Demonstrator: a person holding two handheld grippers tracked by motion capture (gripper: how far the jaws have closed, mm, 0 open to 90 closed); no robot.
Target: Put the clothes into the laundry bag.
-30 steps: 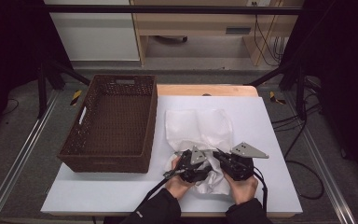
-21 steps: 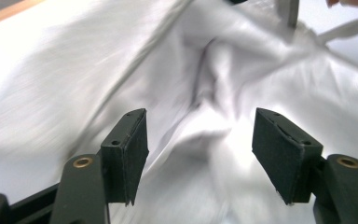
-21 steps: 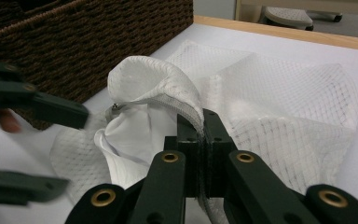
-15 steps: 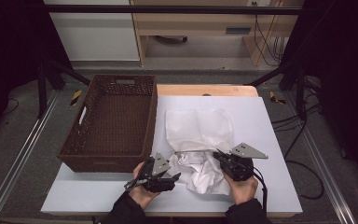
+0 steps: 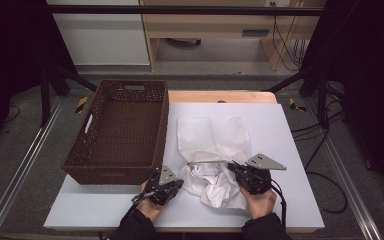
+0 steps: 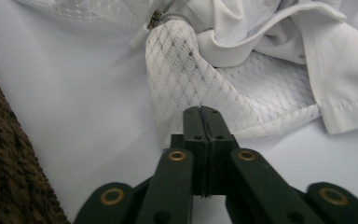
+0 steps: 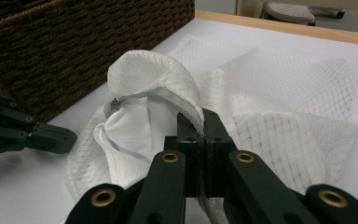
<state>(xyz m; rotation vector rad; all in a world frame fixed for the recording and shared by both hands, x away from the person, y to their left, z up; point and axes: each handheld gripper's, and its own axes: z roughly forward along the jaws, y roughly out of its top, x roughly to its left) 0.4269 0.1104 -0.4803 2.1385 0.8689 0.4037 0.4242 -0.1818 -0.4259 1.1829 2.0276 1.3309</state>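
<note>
Right tool [image 7: 204, 122] clamping mesh bag [image 7: 279, 93] rim, left tool [image 6: 204, 114] closed at its corner

Left gripper [image 5: 176, 185] pulled off mesh bag [image 5: 212, 137] toward basket [image 5: 121, 129] side; jaws just closed (nothing between them).

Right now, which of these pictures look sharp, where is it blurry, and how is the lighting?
High view: the white table is evenly lit, the room around it dark, detail soft. Left gripper view: the mesh laundry bag is fairly sharp, while the basket at the left edge is blurred. Right gripper view: the bag's zipper edge is crisp, the background shelf blurred; no harsh glare.
</note>
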